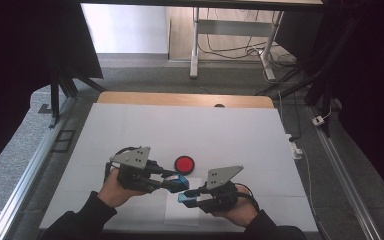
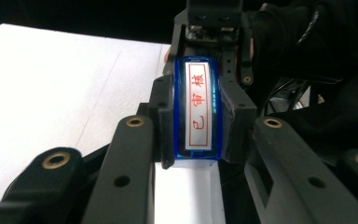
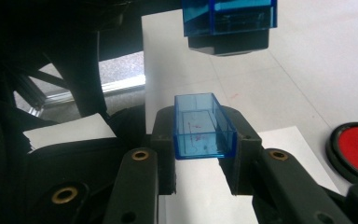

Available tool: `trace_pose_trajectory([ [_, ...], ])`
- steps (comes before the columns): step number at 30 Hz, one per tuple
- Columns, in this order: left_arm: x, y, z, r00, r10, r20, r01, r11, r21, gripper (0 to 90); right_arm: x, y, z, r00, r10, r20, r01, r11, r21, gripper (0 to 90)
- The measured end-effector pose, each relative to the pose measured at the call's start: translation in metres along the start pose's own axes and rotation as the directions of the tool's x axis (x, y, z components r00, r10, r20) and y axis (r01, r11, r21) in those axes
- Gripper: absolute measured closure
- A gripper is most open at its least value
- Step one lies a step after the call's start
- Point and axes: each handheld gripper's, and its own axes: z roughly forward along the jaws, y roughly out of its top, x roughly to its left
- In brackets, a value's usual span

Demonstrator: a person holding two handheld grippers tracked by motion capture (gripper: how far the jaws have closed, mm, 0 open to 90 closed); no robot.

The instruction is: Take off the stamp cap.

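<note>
The left gripper (image 1: 180,181) is pinching the blue stamp body (image 2: 198,109) between its jaws, printing face with red characters turned toward its own camera. The right gripper (image 1: 186,198) is pinching the clear blue cap (image 3: 200,126), open side up, just near and right of the stamp body. Both parts are hanging above the white paper sheet (image 1: 182,212), apart from each other, at the near middle of the surface (image 1: 240,135). The red ink pad (image 1: 184,163) is lying just far of the two grippers, untouched.

Judged step: the stamp is standing uncapped, and the work in hand is either inking the face or refitting the cap.

Procedure for doing it well:
- Keep both grips firm; the smooth plastic walls are likely to slip if either grip is loosened.
- If inking, turn the printing face down and level before lowering it onto the ink pad, so that the whole face is wetted evenly.
- If capping, line up the long axis of the cap with that of the stamp body, then close the gap straight, without tilt.
- Hold the right gripper clear of the paper sheet to avoid dragging it.
</note>
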Motion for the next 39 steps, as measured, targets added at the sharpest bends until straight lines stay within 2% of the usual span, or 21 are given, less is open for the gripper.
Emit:
trace_pose_trajectory([
  [8, -0.001, -0.001, 0.003, 0.9991, -0.011, -0.041, 0.012, 0.9994, 0.032, 70.0, 0.001, -0.002, -0.007, 0.9991, 0.007, 0.043, -0.007, 1.000, 0.001, 68.8],
  [13, -0.001, -0.002, 0.003, 0.9981, -0.018, -0.059, 0.020, 0.9991, 0.037, 69.9, 0.002, -0.004, -0.015, 0.9956, 0.012, 0.092, -0.012, 1.000, 0.000, 68.8],
  [14, -0.001, -0.003, 0.004, 0.9977, -0.021, -0.064, 0.024, 0.9991, 0.037, 69.9, 0.003, -0.005, -0.020, 0.9928, 0.013, 0.119, -0.012, 1.000, -0.009, 68.8],
  [15, 0.000, -0.003, 0.004, 0.9975, -0.027, -0.066, 0.029, 0.9989, 0.037, 69.9, 0.003, -0.005, -0.020, 0.9928, 0.013, 0.119, -0.012, 1.000, -0.009, 68.8],
  [16, 0.000, -0.004, 0.004, 0.9972, -0.033, -0.068, 0.035, 0.9987, 0.037, 69.9, 0.002, -0.007, -0.025, 0.9887, 0.028, 0.148, -0.026, 1.000, -0.016, 68.8],
  [19, 0.000, -0.005, 0.005, 0.9961, -0.044, -0.076, 0.048, 0.9980, 0.042, 69.8, 0.002, -0.008, -0.031, 0.9846, 0.048, 0.168, -0.044, 0.999, -0.030, 68.8],
  [22, 0.000, -0.005, 0.007, 0.9957, -0.046, -0.081, 0.050, 0.9976, 0.048, 69.8, 0.001, -0.010, -0.039, 0.9750, 0.082, 0.207, -0.074, 0.996, -0.044, 68.8],
  [25, 0.000, -0.006, 0.009, 0.9954, -0.049, -0.082, 0.054, 0.9970, 0.055, 69.8, -0.001, -0.013, -0.047, 0.9627, 0.120, 0.242, -0.108, 0.992, -0.061, 68.7],
  [26, 0.000, -0.006, 0.009, 0.9953, -0.049, -0.083, 0.054, 0.9968, 0.059, 69.8, -0.001, -0.014, -0.051, 0.9559, 0.134, 0.261, -0.123, 0.991, -0.058, 68.7],
  [27, 0.000, -0.007, 0.010, 0.9954, -0.050, -0.083, 0.055, 0.9966, 0.061, 69.8, -0.001, -0.014, -0.051, 0.9559, 0.134, 0.261, -0.123, 0.991, -0.058, 68.7],
  [29, 0.000, -0.007, 0.010, 0.9953, -0.054, -0.080, 0.059, 0.9962, 0.064, 69.8, -0.001, -0.016, -0.055, 0.9507, 0.141, 0.276, -0.129, 0.990, -0.061, 68.8],
  [33, 0.000, -0.008, 0.011, 0.9947, -0.063, -0.082, 0.068, 0.9955, 0.066, 69.8, -0.001, -0.019, -0.062, 0.9363, 0.171, 0.307, -0.155, 0.985, -0.075, 68.7],
  [39, 0.001, -0.009, 0.010, 0.9938, -0.071, -0.086, 0.077, 0.9945, 0.072, 69.8, 0.002, -0.023, -0.072, 0.9228, 0.161, 0.350, -0.148, 0.987, -0.064, 68.6],
])
